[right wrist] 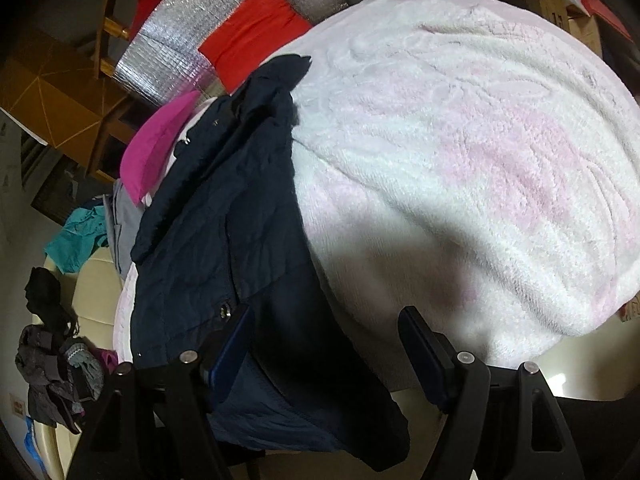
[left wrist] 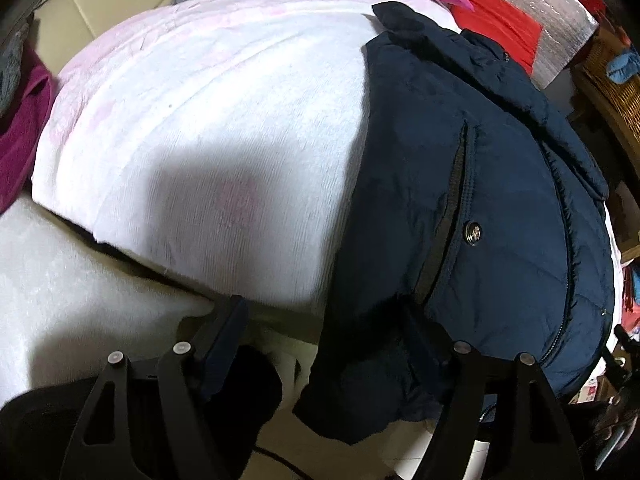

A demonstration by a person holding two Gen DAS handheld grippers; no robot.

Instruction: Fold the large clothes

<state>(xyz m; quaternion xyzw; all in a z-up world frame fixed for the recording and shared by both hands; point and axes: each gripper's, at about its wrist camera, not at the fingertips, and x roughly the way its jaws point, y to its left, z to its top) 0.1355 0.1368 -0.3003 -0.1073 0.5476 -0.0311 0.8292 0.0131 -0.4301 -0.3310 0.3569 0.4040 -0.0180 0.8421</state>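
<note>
I keep both tools spread, the left tool and the right tool, nothing pinched yet. The navy jacket lies on the white blanket, its hem hanging over the edge. I should pinch both hem corners evenly. The pink cushion crowds the collar.

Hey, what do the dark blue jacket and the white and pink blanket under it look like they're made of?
Jacket: likely a thin woven synthetic shell over padding, matte with slight sheen; stitched quilt lines, fine crinkles, a metal snap.
Blanket: looks like plush fleece or terry; fuzzy raised pile with an embossed pattern, no shine.
</note>
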